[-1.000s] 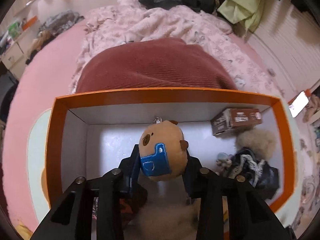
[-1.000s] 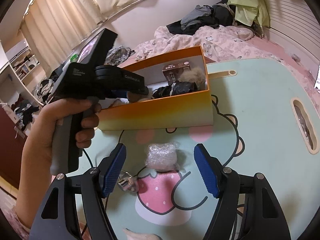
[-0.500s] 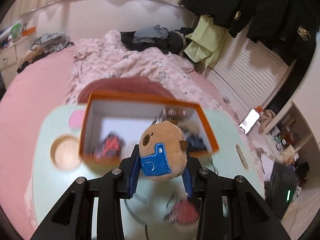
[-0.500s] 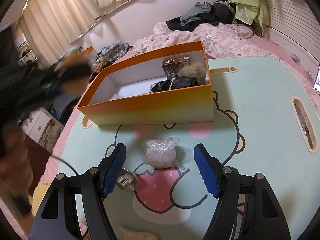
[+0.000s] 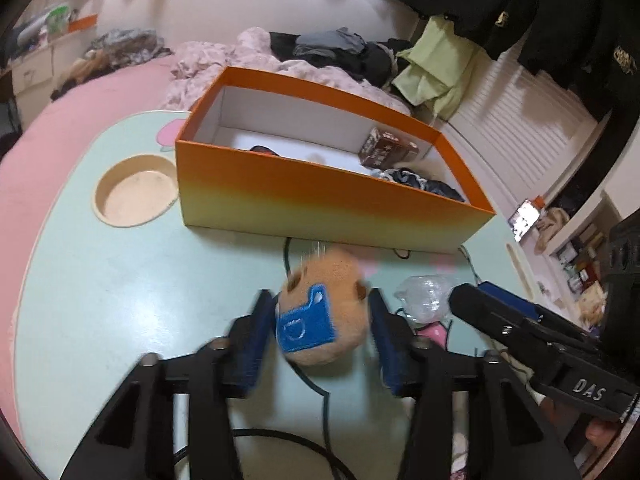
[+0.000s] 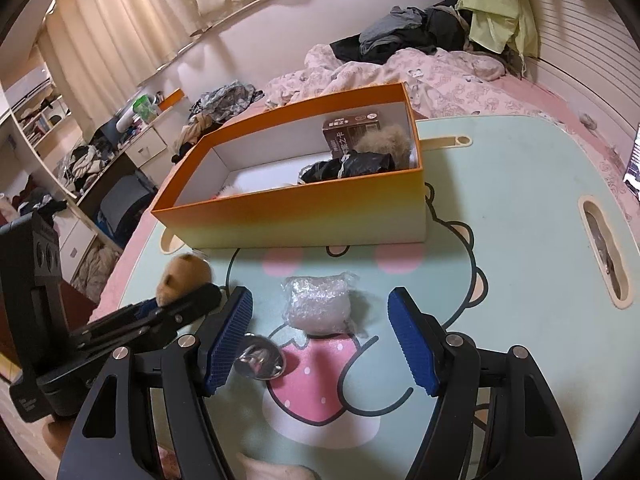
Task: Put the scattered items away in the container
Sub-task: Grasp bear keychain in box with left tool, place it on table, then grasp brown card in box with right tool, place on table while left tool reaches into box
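Brown plush toy with a blue patch (image 5: 320, 318) between the blue pads of the left gripper (image 5: 322, 338), low over the mint cartoon table (image 5: 120, 288); jaws just been opening, pads now hardly pressing, grip uncertain. Beyond its tips, orange box (image 5: 320, 196) holding a dark carton (image 6: 352, 130), black bag (image 6: 348, 166) and a fluffy ball (image 6: 388, 140). Right gripper (image 6: 320, 338) wide open, gripping nothing, straddling a bubble-wrap bundle (image 6: 318, 304); round metal piece (image 6: 260, 360) just beside its left pad.
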`<state>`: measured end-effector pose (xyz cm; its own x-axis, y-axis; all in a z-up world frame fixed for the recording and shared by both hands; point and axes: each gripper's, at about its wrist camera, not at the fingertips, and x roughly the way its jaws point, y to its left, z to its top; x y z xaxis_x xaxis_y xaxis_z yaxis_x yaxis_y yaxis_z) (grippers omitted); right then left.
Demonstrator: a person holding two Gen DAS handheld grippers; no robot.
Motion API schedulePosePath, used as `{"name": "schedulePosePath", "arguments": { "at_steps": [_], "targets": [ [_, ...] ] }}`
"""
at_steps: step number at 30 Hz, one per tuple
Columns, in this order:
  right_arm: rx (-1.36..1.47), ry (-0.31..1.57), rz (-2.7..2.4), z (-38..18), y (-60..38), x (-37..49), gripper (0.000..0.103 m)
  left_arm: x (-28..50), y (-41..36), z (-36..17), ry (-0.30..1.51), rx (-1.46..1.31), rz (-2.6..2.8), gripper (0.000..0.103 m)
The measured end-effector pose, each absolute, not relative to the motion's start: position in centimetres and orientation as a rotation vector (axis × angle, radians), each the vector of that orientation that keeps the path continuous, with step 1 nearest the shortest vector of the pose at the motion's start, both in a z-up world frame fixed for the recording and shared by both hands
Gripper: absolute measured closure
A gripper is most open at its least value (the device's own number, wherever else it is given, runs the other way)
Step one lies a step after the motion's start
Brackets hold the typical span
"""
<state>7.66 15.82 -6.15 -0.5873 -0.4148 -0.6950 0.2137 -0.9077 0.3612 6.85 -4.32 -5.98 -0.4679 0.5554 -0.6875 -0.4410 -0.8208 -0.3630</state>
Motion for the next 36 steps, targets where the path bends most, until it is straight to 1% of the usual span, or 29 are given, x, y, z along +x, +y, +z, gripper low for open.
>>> {"name": "schedulePosePath", "arguments": {
  "at_steps": [1, 2, 7, 10, 13, 15, 19, 22, 23, 27, 30, 33, 36],
  "targets": [
    [1.183, -0.336, -2.496, -6.1, 15.8, 7.7, 0.032, 7.0, -4.4, -5.8, -0.185, -1.114, 2.284, 0.039],
    [1.183, -0.333, -2.495, -6.1, 15.8, 7.6, 0.032, 7.3, -4.7, -5.6, -0.191, -1.089, 2.291, 0.036],
    [1.159, -0.275, -2.52, -4.7, 16.1, 6.9, 0.032, 8.0, -5.4, -4.7, -0.154, -1.017, 2.323, 0.03],
    [1.152, -0.187, -2.542, -2.5, 16.3, 4.9, 0.032, 7.8, -5.9, -4.8, -0.153, -1.021, 2.34, 0.03],
    [1.133, -0.187, -2.582, -0.2, 16.7, 1.7, 0.032, 7.2, -6.6, -5.0, -0.225, -1.043, 2.312, 0.03],
    [1.126, -0.147, -2.615, 0.7, 16.2, -0.9, 0.032, 7.2, -6.9, -4.9, -0.248, -1.037, 2.302, 0.03],
    [1.249, -0.048, -2.557, 0.0, 13.5, -5.6, 0.034, 7.3, -7.0, -4.8, -0.232, -1.026, 2.306, 0.03],
    [1.369, 0.13, -2.624, -1.5, 11.7, -7.9, 0.034, 7.2, -7.0, -4.8, -0.239, -1.034, 2.294, 0.03],
    [1.384, 0.157, -2.635, -1.8, 11.6, -8.4, 0.034, 7.2, -6.9, -4.8, -0.231, -1.045, 2.294, 0.03],
    [1.44, 0.12, -2.575, -2.6, 11.7, -9.7, 0.034, 7.2, -7.0, -4.7, -0.224, -1.04, 2.3, 0.03],
    [1.47, 0.163, -2.576, -2.7, 11.5, -10.1, 0.034, 7.1, -7.0, -4.7, -0.23, -1.035, 2.245, 0.03],
    [1.508, 0.111, -2.506, -2.8, 11.0, -10.8, 0.034, 7.2, -6.9, -4.8, -0.229, -1.036, 2.236, 0.03],
    [1.541, 0.154, -2.481, -3.5, 10.1, -10.9, 0.034, 7.3, -6.9, -4.9, -0.226, -1.035, 2.224, 0.03]
  ]
}}
